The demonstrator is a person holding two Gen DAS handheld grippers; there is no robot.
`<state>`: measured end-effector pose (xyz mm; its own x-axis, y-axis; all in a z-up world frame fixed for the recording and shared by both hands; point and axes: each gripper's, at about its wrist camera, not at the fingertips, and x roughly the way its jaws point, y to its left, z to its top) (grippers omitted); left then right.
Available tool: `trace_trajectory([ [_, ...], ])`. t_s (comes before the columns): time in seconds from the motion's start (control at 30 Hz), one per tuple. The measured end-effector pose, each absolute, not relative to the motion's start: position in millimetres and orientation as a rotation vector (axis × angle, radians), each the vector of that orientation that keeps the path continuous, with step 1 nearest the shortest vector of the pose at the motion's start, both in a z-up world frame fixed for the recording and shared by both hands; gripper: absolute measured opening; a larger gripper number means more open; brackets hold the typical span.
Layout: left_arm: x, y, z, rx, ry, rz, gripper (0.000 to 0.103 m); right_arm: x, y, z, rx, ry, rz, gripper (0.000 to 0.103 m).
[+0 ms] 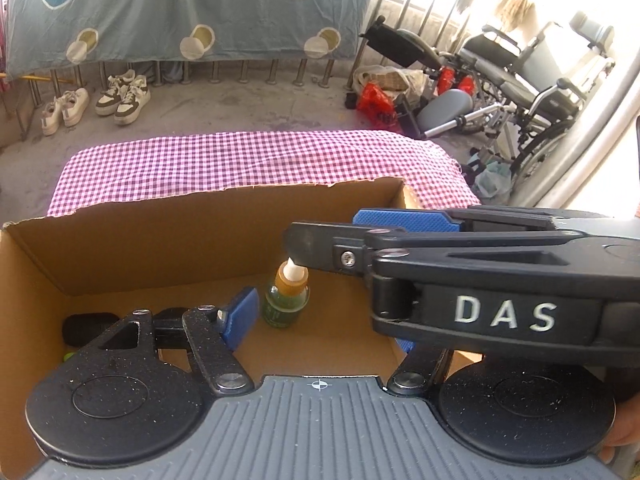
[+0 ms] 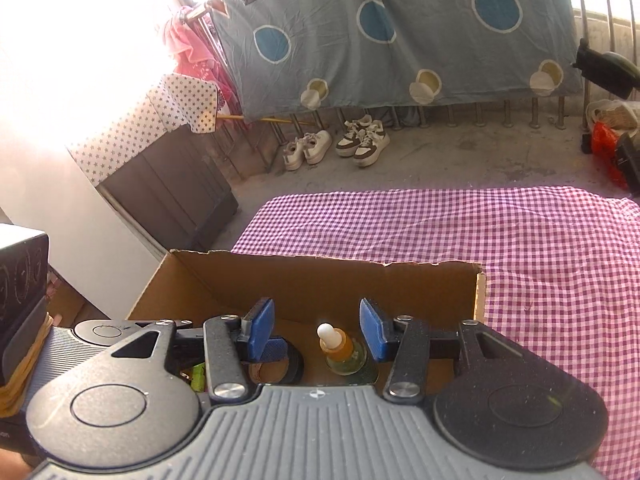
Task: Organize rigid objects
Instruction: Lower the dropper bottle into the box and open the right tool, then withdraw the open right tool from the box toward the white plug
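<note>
The dropper bottle (image 2: 345, 354) stands upright on the floor of the cardboard box (image 2: 320, 276), toward the right end of the box. In the right wrist view it is between the two blue pads of the right gripper (image 2: 318, 330), and neither pad touches it: the jaws stand apart, with a clear gap on both sides of the white cap. The left gripper (image 1: 320, 320) also has its jaws apart, and nothing lies between them; its left pad (image 1: 240, 318) is just beside the bottle, at about 9 o'clock from it.

The main risk seems to be a knock. The bottle is narrow and tall, so a pad that swings sideways while the hand pulls away could tip it over. In the left wrist view a finger of the right gripper hangs right over the cap, perhaps touching it; if that hand drops or sweeps, it may push the bottle. The two grippers are also very near each other and could collide above the box.

The left wrist view shows the right gripper from the side and a dark flat object (image 1: 90, 326) at 9 o'clock in the box. The right wrist view shows instead the gap around the bottle, a dark ring-like thing (image 2: 280, 368) and something green (image 2: 199, 376) at the bottle's 9 o'clock.
</note>
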<state>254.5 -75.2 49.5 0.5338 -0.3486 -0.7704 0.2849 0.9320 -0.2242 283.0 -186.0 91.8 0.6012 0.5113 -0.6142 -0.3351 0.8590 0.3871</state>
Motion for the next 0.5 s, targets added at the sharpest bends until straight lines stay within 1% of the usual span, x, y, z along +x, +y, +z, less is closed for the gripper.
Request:
trace_trajectory([
  [0.17, 227, -70, 69, -0.048, 0.888, -0.391, 0.076, 236, -208, 113, 0.314, 0.697, 0.474, 0.052],
  [0.2, 221, -69, 73, -0.047, 0.880, -0.394, 0.078, 223, -215, 117, 0.342, 0.676, 0.469, 0.054],
  [0.27, 205, -67, 82, -0.034, 0.853, -0.403, 0.082, 199, -226, 123, 0.387, 0.642, 0.462, 0.062],
  [0.4, 169, -66, 96, 0.009, 0.786, -0.420, 0.096, 154, -242, 128, 0.435, 0.599, 0.444, 0.064],
  [0.5, 139, -66, 102, 0.043, 0.737, -0.438, 0.099, 123, -247, 125, 0.469, 0.581, 0.441, 0.069],
])
